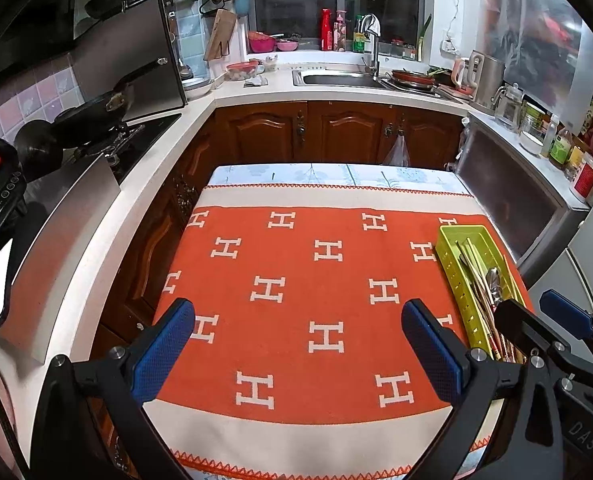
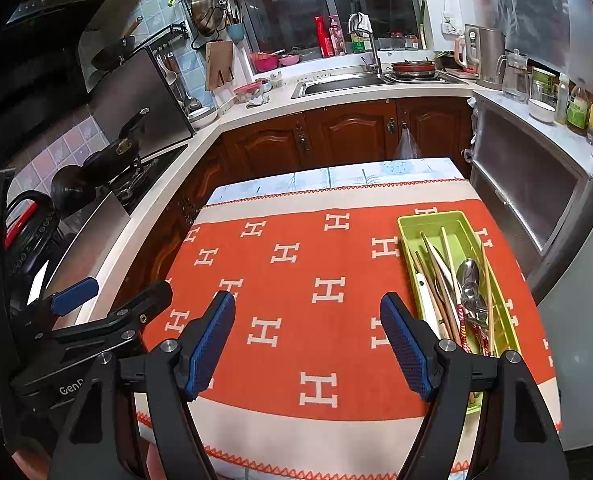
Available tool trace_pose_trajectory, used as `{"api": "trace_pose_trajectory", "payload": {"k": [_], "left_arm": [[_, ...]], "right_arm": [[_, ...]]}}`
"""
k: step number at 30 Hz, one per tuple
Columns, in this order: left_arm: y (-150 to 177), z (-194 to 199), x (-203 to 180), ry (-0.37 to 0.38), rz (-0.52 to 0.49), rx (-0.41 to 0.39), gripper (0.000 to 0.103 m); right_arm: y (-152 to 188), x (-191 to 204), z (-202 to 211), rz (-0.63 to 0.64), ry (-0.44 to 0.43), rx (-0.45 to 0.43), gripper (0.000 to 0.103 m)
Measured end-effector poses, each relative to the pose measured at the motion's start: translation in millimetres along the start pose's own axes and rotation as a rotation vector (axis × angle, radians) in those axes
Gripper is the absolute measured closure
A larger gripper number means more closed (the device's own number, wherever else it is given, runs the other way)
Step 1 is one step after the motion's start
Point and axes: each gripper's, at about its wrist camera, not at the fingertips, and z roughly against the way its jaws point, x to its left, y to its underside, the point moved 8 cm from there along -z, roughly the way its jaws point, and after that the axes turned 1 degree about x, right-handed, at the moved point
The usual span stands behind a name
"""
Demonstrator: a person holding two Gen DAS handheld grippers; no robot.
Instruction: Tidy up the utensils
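Lying together in the tray (image 2: pixel 408 224), the chopsticks (image 2: pixel 448 256) and spoon (image 2: pixel 469 276) look sorted already. Both grippers, left (image 1: pixel 296 344) and right (image 2: pixel 307 340), hover wide and empty left of the tray, so the task seems finished, or about to start.

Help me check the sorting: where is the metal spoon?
The metal spoon lies in the green tray among chopsticks, right side of the orange cloth.
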Motion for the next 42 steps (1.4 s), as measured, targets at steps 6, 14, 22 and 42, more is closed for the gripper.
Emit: {"api": "trace_pose_trajectory", "payload": {"k": [6,14,22,42], "left_arm": [[-1.3,1.3,0.6,-0.002,-0.001,0.001,0.001],[-2.3,0.9,1.4,-0.001,-0.002,-0.001,0.001],[-2.5,1.5,1.5,-0.002,0.0,0.004,0.001],[-1.4,1.1,-0.5,-0.005,0.0,-0.002,0.001]], "right_arm": [[0.3,-0.4,-0.3,0.0,-0.001,0.003,0.027],[-2.3,-2.9,-0.6,0.002,0.002,-0.003,0.027],[-3.7,-4.8,-1.0,-0.002,-0.001,-0.002,0.027],[-5.9,-1.1,-0.8,-0.006,0.001,-0.007,0.027]]}}
